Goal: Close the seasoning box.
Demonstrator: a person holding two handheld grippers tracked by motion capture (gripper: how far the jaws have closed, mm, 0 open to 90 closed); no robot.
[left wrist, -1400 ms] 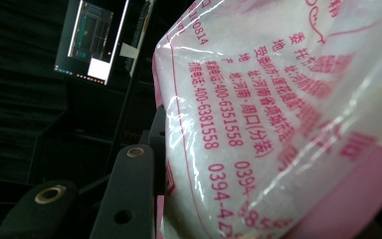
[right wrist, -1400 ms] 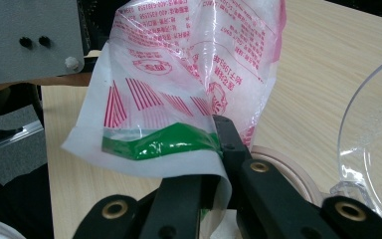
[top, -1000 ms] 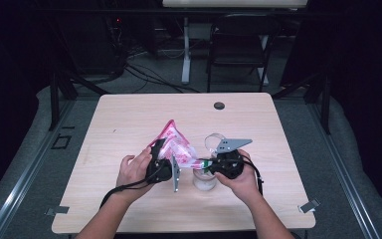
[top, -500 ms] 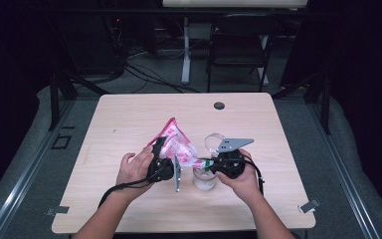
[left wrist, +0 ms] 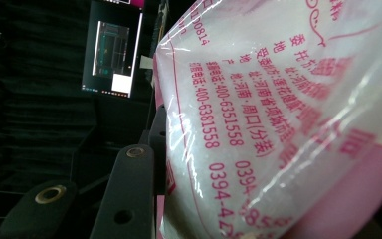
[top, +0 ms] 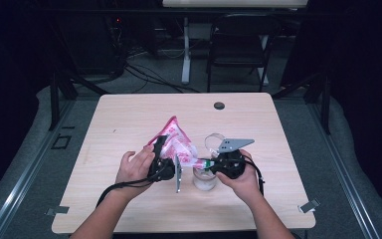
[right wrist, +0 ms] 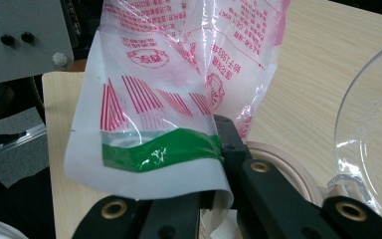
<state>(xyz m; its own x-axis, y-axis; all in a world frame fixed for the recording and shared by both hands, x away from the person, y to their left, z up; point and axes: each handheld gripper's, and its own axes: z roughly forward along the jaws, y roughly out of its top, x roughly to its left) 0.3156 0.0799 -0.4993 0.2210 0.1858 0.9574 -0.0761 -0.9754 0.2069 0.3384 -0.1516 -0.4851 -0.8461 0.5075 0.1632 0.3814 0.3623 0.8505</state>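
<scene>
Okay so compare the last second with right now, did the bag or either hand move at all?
Nothing visibly changed. The left tongs still clamp the pink-printed bag, the right tongs still pinch its green-striped corner over the clear jar, and both hands have kept their places on the table.

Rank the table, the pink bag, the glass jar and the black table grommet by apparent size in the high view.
1. table
2. pink bag
3. glass jar
4. black table grommet
</scene>
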